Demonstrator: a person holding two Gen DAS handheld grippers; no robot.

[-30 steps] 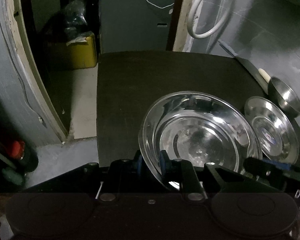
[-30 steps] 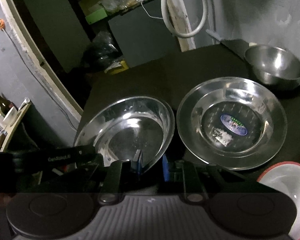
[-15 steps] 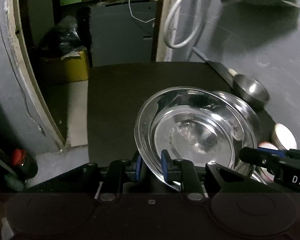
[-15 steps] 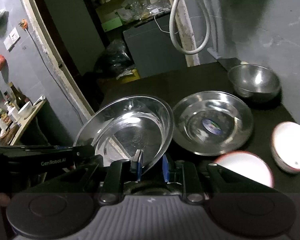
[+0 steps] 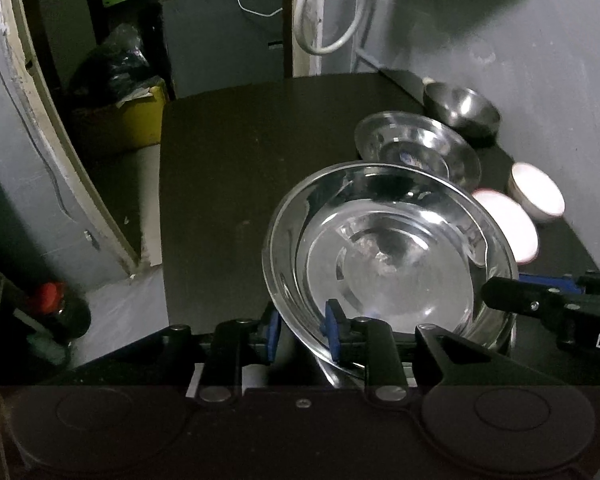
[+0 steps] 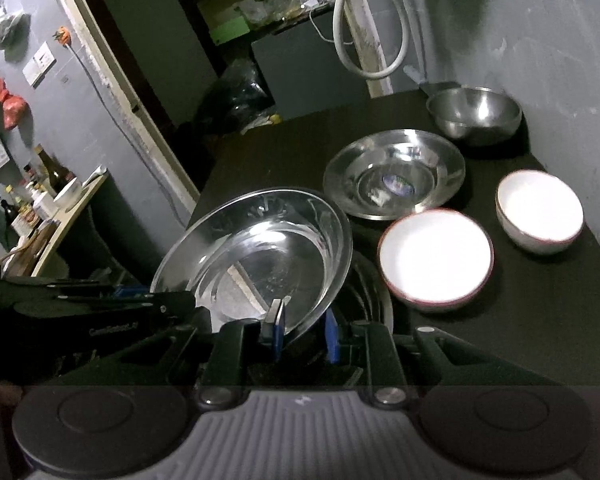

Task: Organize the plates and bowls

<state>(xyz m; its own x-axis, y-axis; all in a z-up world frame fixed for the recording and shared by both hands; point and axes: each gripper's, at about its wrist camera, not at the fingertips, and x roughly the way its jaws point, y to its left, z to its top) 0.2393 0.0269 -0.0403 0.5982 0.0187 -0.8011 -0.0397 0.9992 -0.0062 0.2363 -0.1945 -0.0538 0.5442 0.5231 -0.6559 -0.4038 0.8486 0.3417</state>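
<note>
Right wrist view: dark bench (image 6: 540, 320) first, filling most of the scene beside a grey wall (image 6: 560, 40). Above the bench's near part, large steel plate (image 6: 260, 252) held up and tilted, gripped from two sides. Right gripper (image 6: 302, 334) with jaws narrow, closed on the plate's near rim; left gripper (image 5: 300, 334) the same, jaws narrow and clamped on the rim at the opposite side. Behind it, second steel plate (image 6: 396, 172) lying flat on the bench, with a sticker in its middle. Farther back near the wall, steel bowl (image 6: 474, 114) upright. To the right of the held plate, white bowl with red rim (image 6: 436, 256), and just beside it a smaller white bowl (image 6: 540, 210), both upright on the bench, apart from each other.
</note>
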